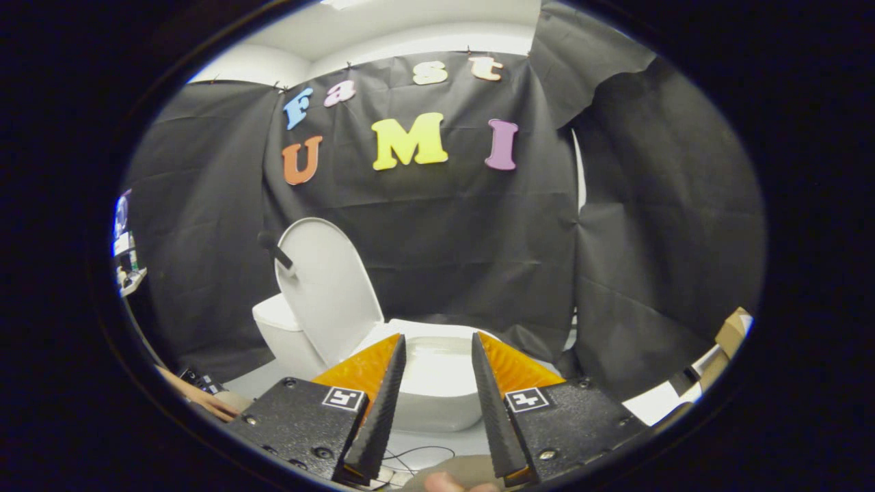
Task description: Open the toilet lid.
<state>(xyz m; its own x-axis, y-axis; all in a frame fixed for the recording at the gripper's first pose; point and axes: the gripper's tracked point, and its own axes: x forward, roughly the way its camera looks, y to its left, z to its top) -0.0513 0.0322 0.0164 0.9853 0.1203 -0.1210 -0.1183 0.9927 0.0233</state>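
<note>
A white toilet stands ahead of me against the black cloth wall. Its lid (328, 287) stands upright, leaning back against the tank (277, 321). The seat and bowl (437, 372) lie uncovered, just beyond my fingertips. My gripper (437, 342) is open, its two fingers apart with nothing between them; the bowl shows through the gap. It hovers a little in front of and above the bowl's front rim, touching nothing.
Black cloth walls close in behind and on both sides of the toilet. A cardboard box (731, 331) sits low at the right. Thin black cables (417, 454) lie on the pale floor under the fingers. Shelves with small items (126, 253) show at the far left.
</note>
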